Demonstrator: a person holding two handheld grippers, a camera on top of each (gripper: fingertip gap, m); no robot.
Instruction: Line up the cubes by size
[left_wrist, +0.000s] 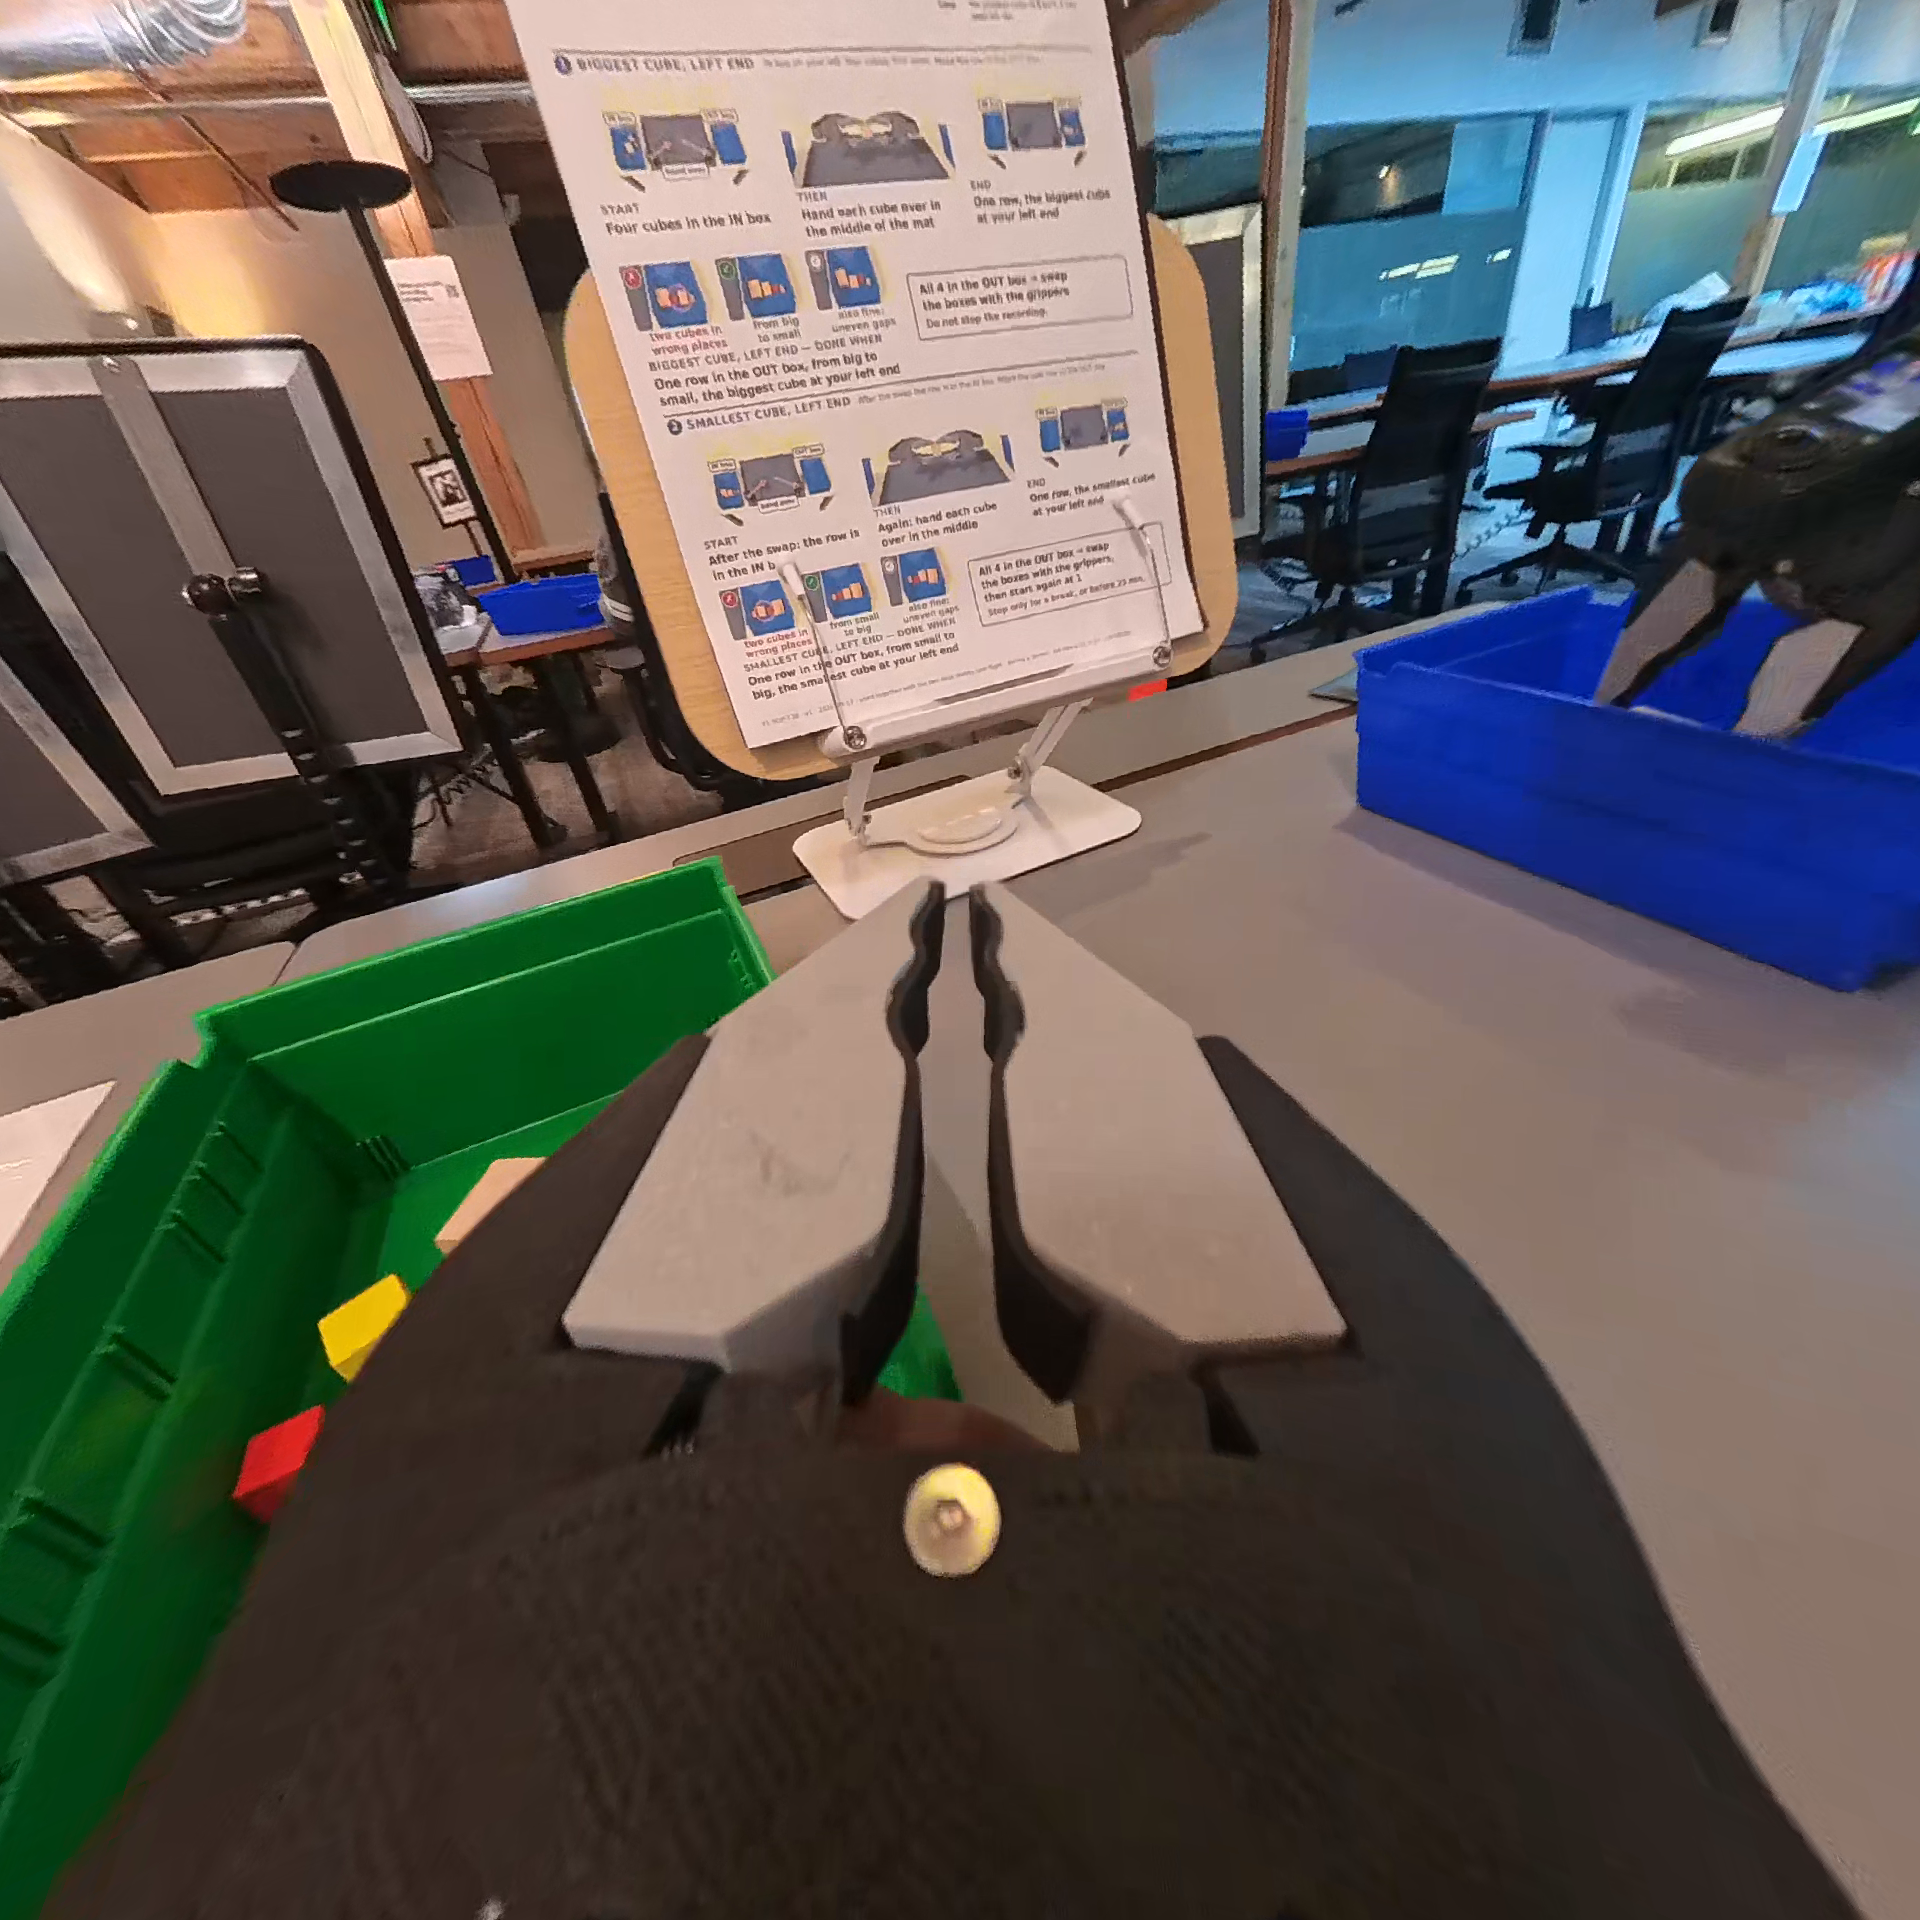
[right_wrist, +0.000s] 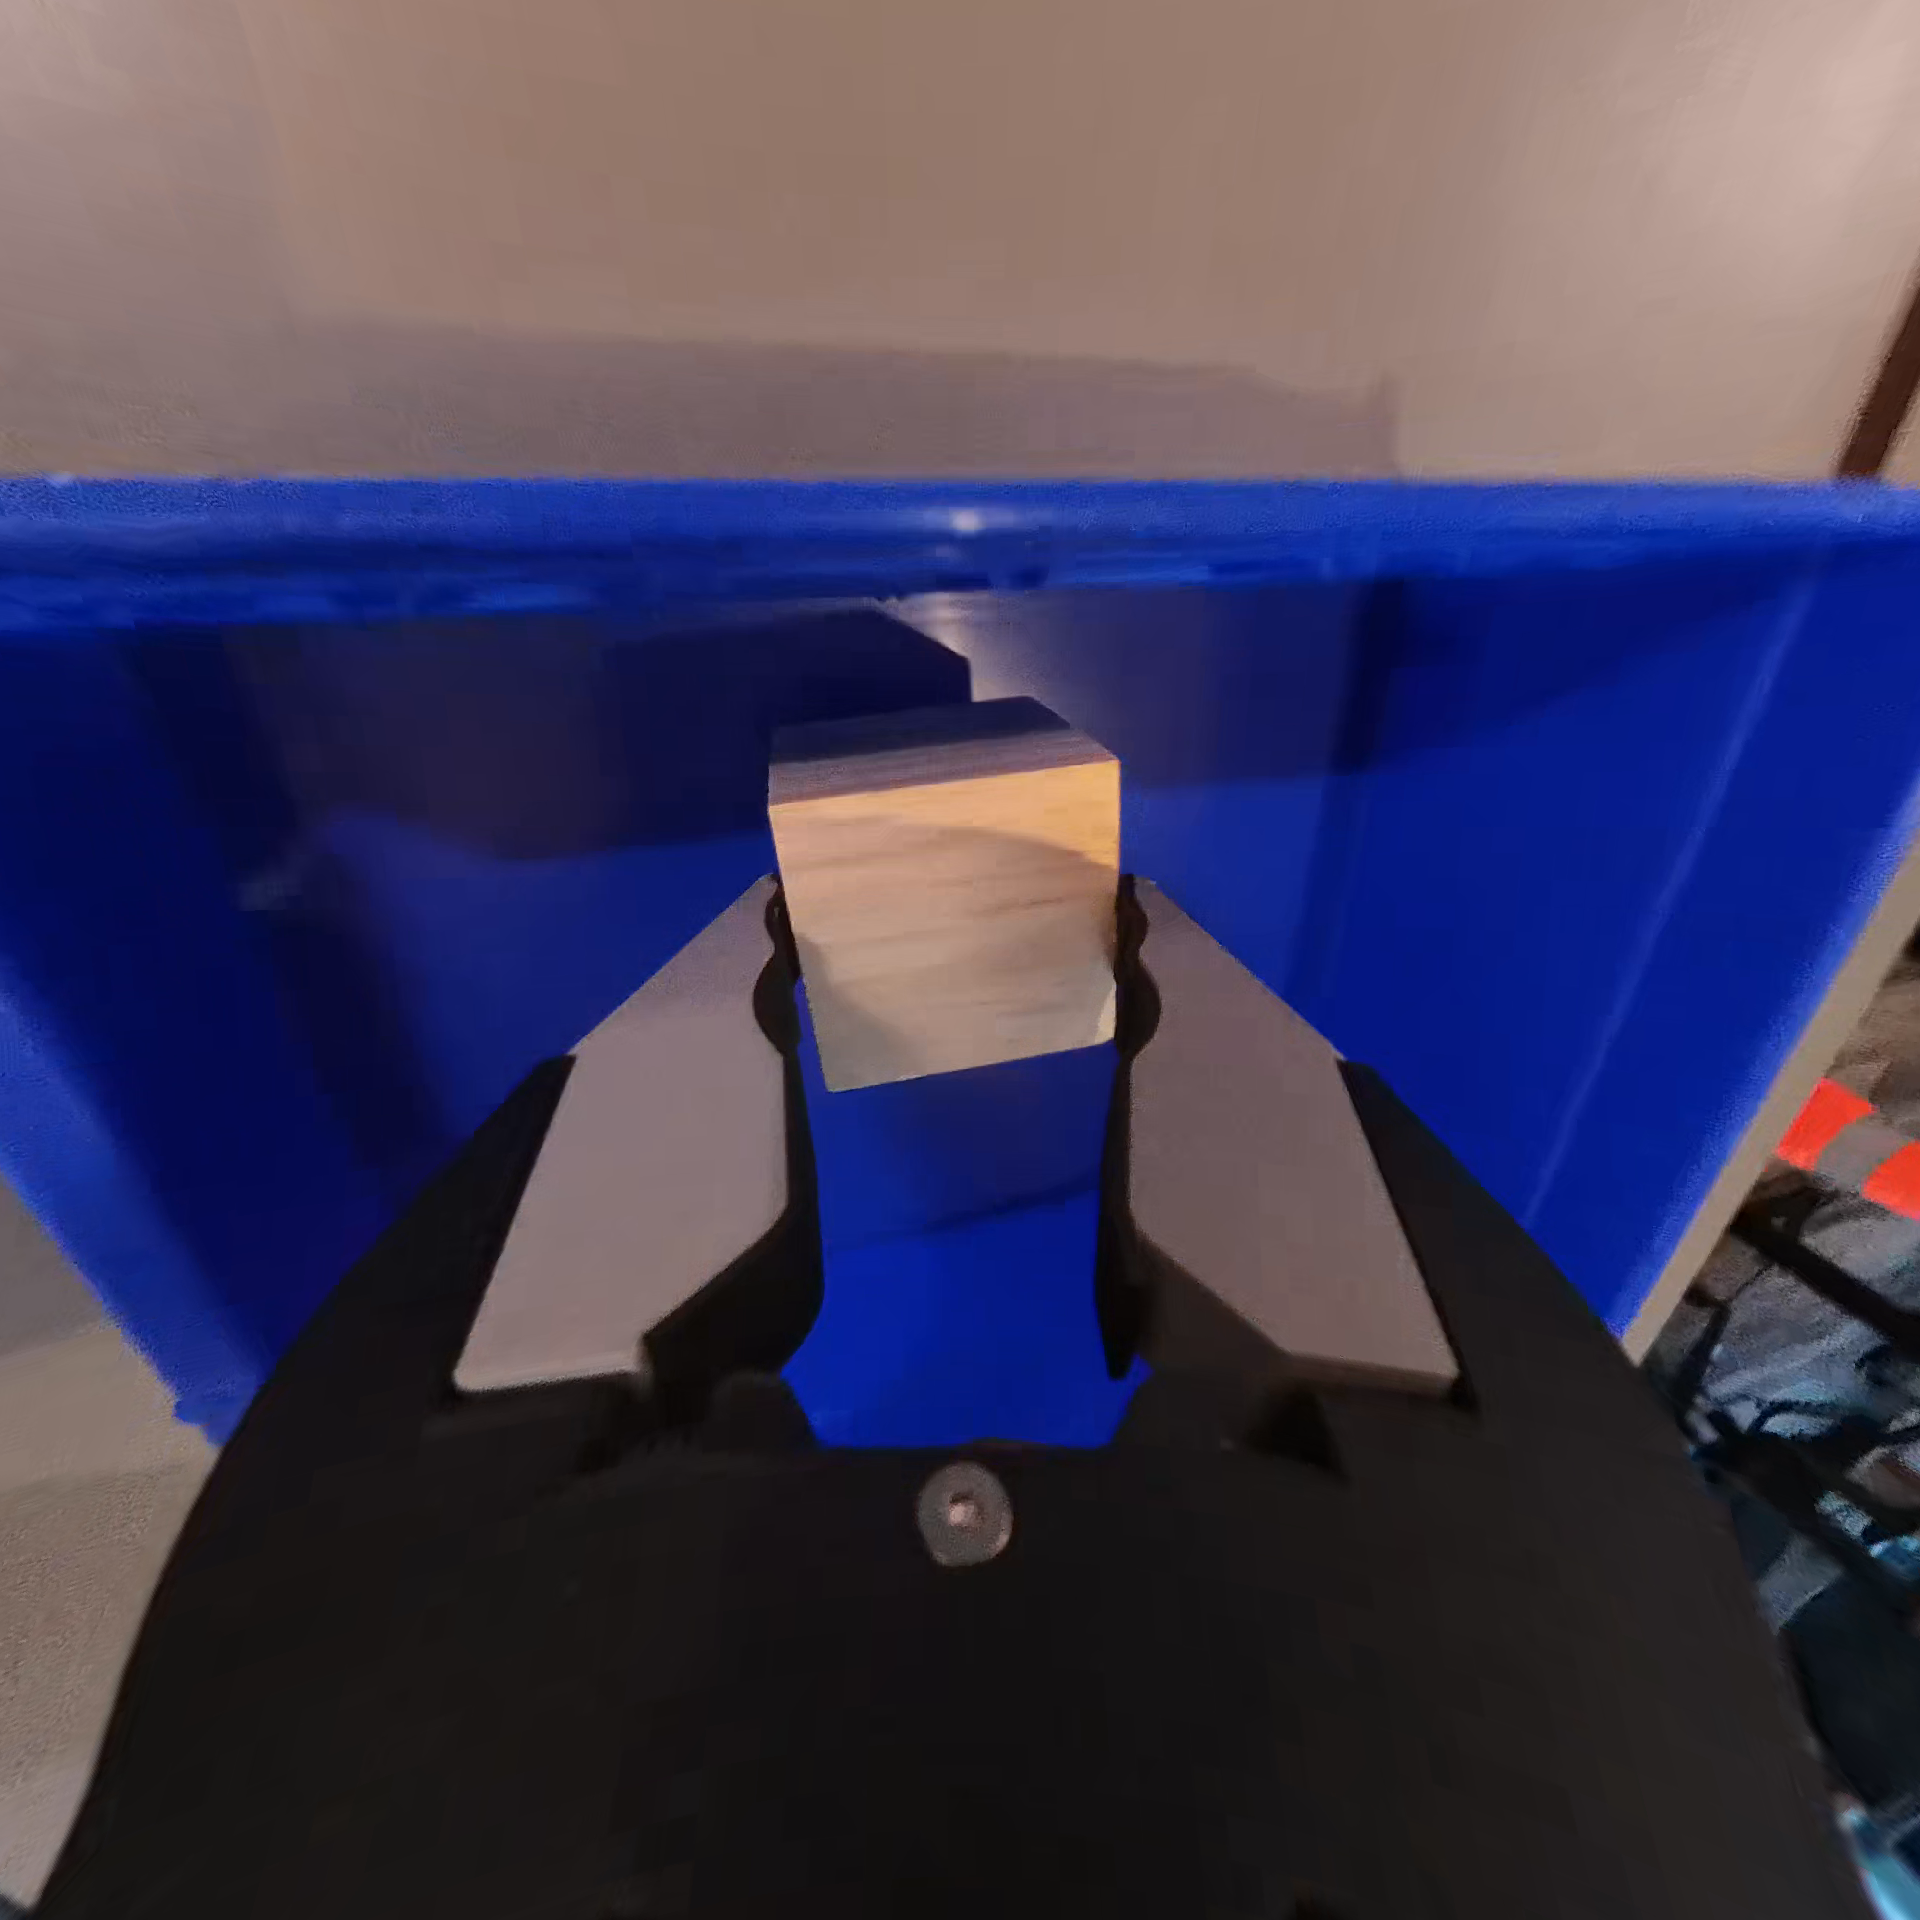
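Note:
My right gripper (right_wrist: 951, 914) is shut on a plain wooden cube (right_wrist: 940, 883) and holds it inside the blue bin (right_wrist: 1558, 831), above its floor. In the left wrist view that gripper (left_wrist: 1704, 717) reaches down into the blue bin (left_wrist: 1558, 769) at the right; the cube is hidden there. My left gripper (left_wrist: 956, 896) is shut and empty, hovering over the grey table beside the green bin (left_wrist: 468, 997). The green bin holds a wooden cube (left_wrist: 488, 1200), a yellow cube (left_wrist: 364, 1335) and a red cube (left_wrist: 275, 1455), each partly hidden by my gripper.
A printed instruction sheet on a white stand (left_wrist: 966, 821) sits at the table's far edge between the bins. The grey table (left_wrist: 1403, 1143) stretches between the green and blue bins. Office chairs and desks stand beyond the table.

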